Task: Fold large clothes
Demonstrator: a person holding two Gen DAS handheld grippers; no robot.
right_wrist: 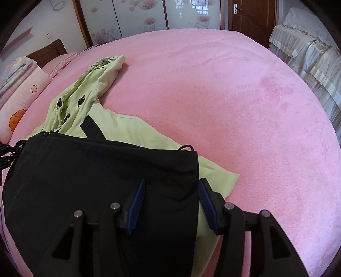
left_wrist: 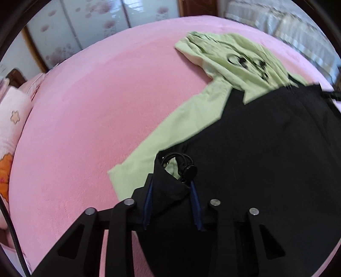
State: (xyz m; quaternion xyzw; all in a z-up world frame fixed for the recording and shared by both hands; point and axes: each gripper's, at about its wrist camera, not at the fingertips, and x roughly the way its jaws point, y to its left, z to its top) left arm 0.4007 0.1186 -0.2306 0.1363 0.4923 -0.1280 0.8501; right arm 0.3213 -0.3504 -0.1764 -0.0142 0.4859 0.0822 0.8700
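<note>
Two grippers work the black garment (right_wrist: 102,174) lying over a pale green jacket (left_wrist: 191,119) on the pink fleece bed (right_wrist: 234,106). Left gripper (left_wrist: 171,204) jaws pinch a black corner by the cord toggle; right gripper (right_wrist: 170,204) jaws straddle the hem, half open — not pressing. Close fully before lifting; the smooth, limp cloth slips.

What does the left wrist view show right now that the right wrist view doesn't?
Only the left wrist view: the left tool with its pads around a bunched corner of the black garment, by a round cord toggle. Only the right wrist view: the right tool straddling the black garment's other corner, and a brown door. Both share the pink bed cover, the light green garment lying partly under the black one, and a patterned pillow.
</note>
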